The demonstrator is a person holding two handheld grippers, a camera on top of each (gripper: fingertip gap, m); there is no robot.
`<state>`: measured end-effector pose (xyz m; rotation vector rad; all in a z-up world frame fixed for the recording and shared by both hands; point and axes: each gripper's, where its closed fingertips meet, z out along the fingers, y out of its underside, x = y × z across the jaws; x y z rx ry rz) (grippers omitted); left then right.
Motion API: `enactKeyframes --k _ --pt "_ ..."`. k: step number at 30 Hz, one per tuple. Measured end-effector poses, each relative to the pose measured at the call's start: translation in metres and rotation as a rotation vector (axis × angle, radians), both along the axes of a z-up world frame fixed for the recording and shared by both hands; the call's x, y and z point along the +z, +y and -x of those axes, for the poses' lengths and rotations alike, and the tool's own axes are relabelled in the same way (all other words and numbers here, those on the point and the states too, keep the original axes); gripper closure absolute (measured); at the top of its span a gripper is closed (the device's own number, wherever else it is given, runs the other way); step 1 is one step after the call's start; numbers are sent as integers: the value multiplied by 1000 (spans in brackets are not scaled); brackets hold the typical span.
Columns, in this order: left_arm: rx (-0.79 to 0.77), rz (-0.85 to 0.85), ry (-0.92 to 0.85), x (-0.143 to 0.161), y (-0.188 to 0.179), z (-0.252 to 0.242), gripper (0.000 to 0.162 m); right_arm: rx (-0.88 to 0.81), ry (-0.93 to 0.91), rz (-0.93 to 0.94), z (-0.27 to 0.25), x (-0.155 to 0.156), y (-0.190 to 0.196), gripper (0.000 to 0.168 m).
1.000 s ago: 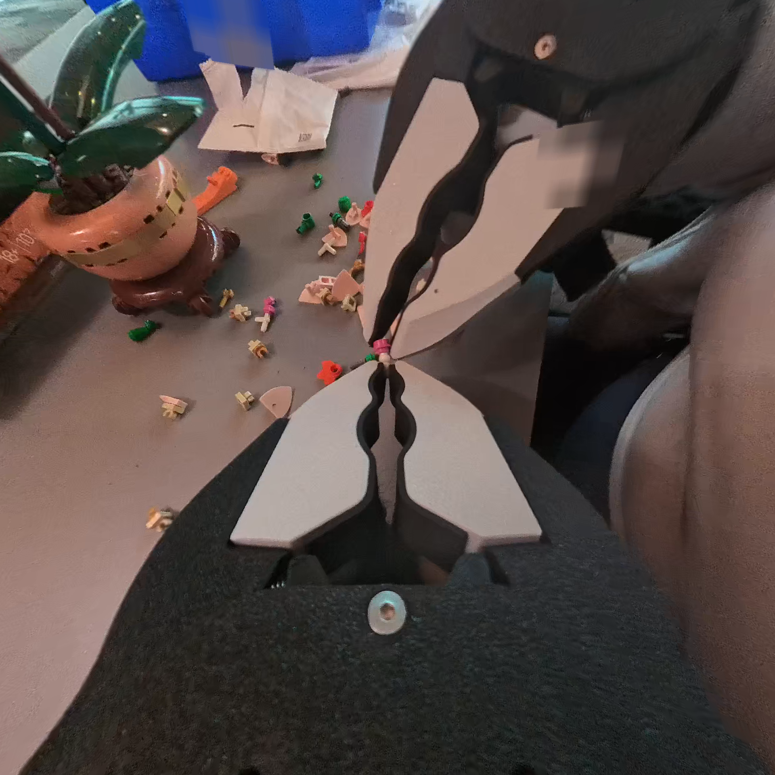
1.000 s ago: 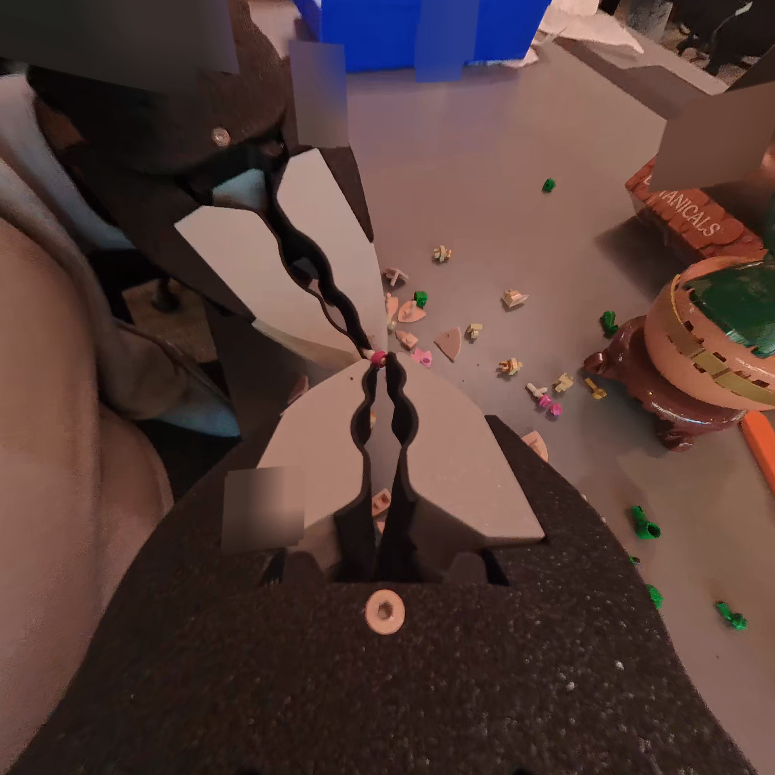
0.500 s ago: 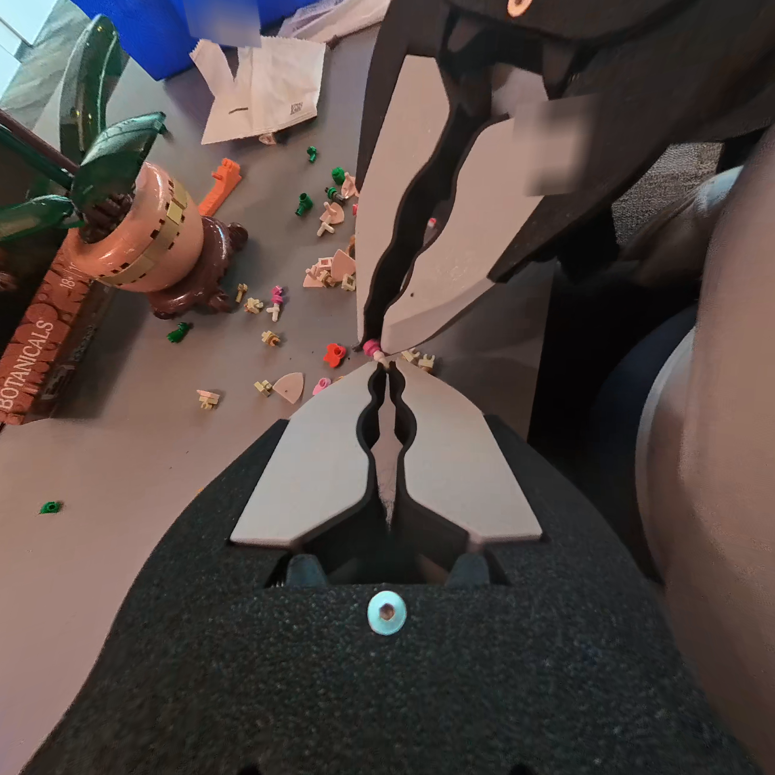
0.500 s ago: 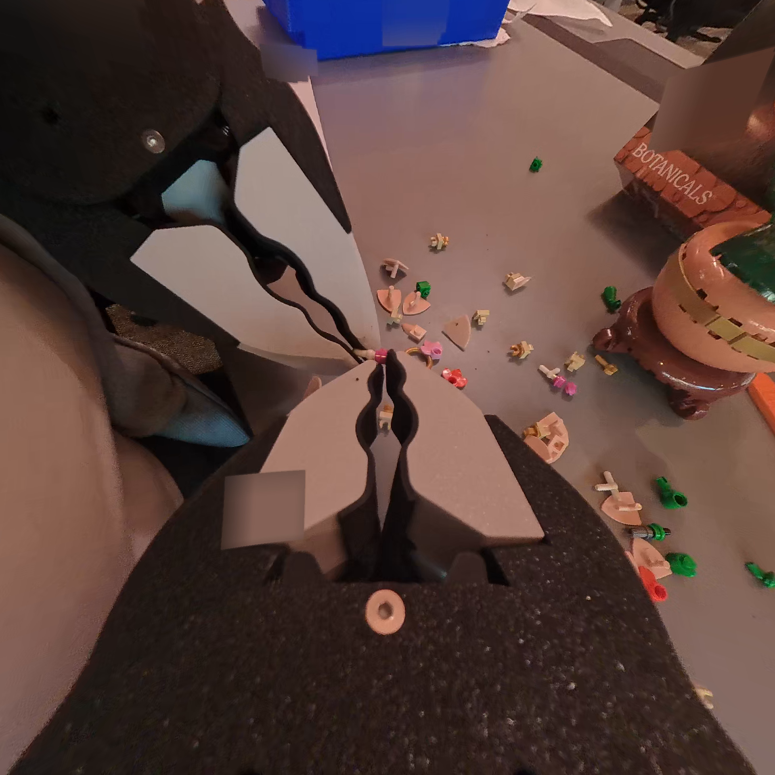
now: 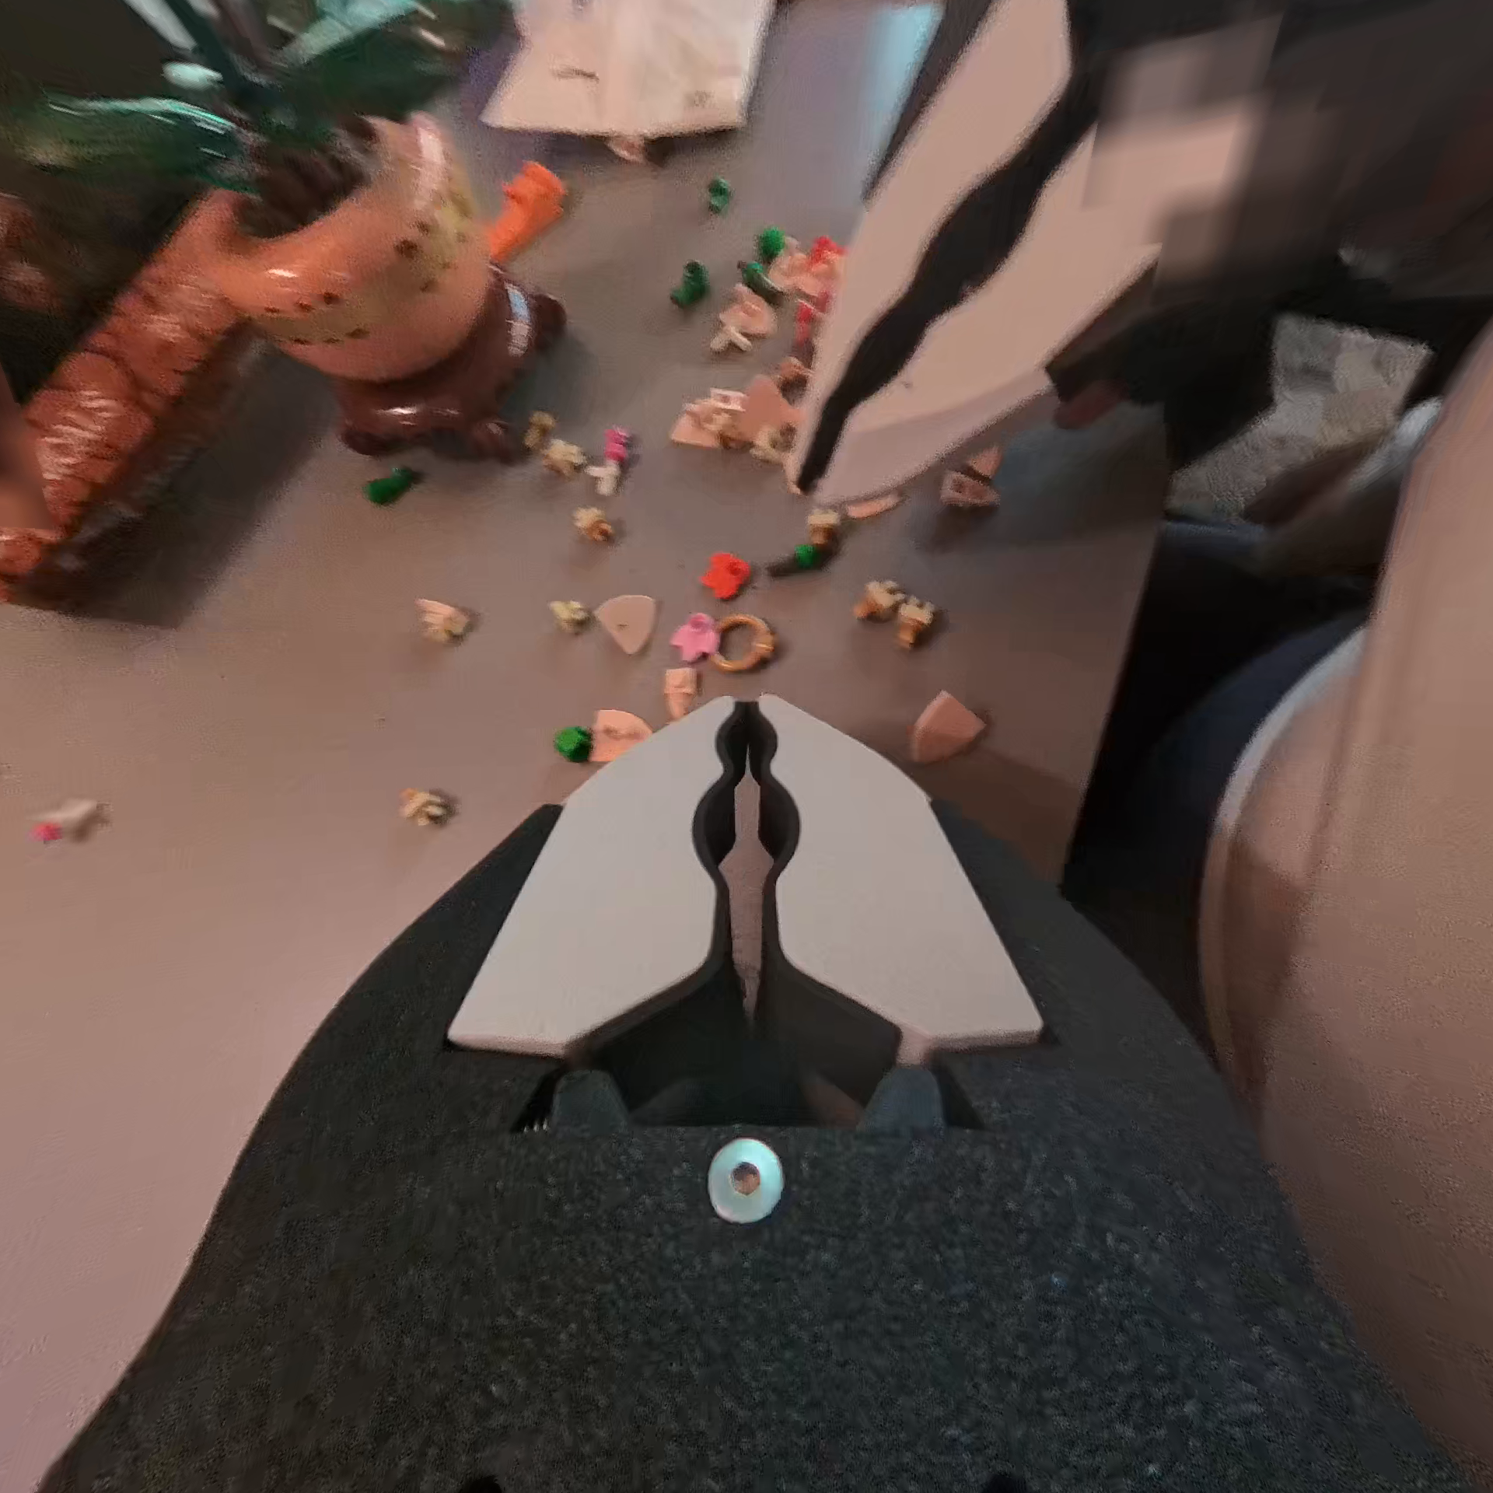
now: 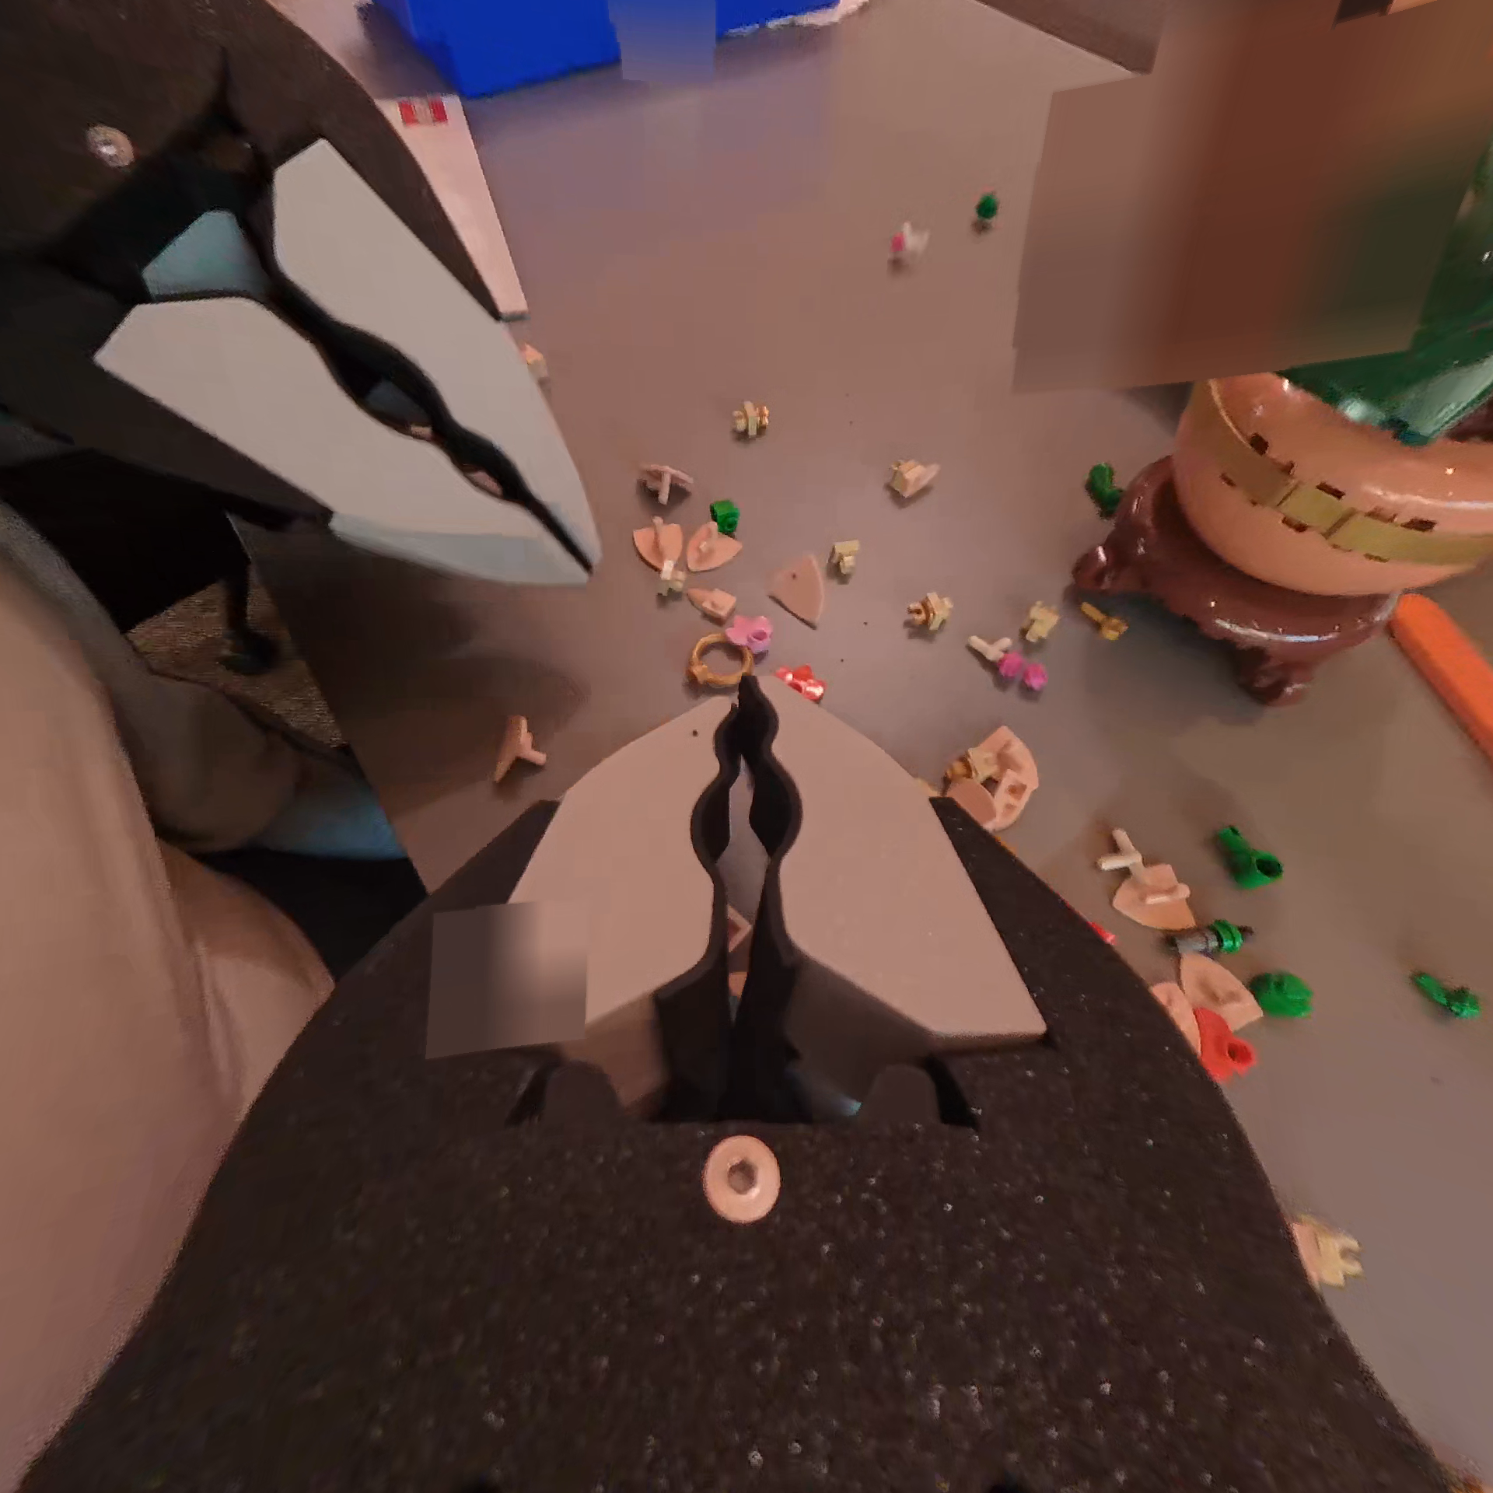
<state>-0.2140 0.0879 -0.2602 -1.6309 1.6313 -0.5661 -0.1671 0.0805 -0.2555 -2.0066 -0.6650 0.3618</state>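
My left gripper [image 5: 747, 708] is shut and empty, low over the grey table [image 5: 202, 929]. A gold ring [image 5: 739, 642] and a pink flower piece [image 5: 695, 638] lie just ahead of its tips. My right gripper [image 6: 747, 687] is shut and empty, its tips just short of the same gold ring [image 6: 719, 658] and pink flower [image 6: 751, 632]. A red piece [image 6: 801, 680] lies beside the right fingertip. Each gripper shows in the other's view, shut and raised: the right [image 5: 808, 483], the left [image 6: 588, 557]. A small pink and white piece [image 6: 905, 238] lies far off.
Many small tan, green and red pieces are scattered over the table. A brick-built plant pot [image 6: 1309, 501] on a brown stand, an orange tool [image 6: 1446, 670], a white paper bag [image 5: 630, 65] and a blue bin [image 6: 517, 32] stand around. The table edge [image 5: 1115, 646] runs near a person's leg. Left tips to right tips: about 6 cm. The red piece [image 6: 801, 680] sits 4 cm or so from the ends of my right fingers. It turns up in the left wrist view [image 5: 722, 575] as well.
The two grippers met tip to tip on a tiny pink and white piece; now they have drawn apart and neither holds it. A pink and white piece now lies far off on the table.
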Motion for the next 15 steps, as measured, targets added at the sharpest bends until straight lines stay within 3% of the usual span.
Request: enactKeyframes --k 4,8,12,15 --pt "132 -11 -160 26 27 8 160 13 50 -21 5 7 4 168" --pt "232 -17 -174 33 49 28 160 -10 65 -27 -3 8 12 168" --pt "298 -208 -79 37 85 52 131 -33 115 -54 -8 14 14 168" --pt "270 -304 47 39 124 68 124 -25 110 -69 -8 16 12 168"
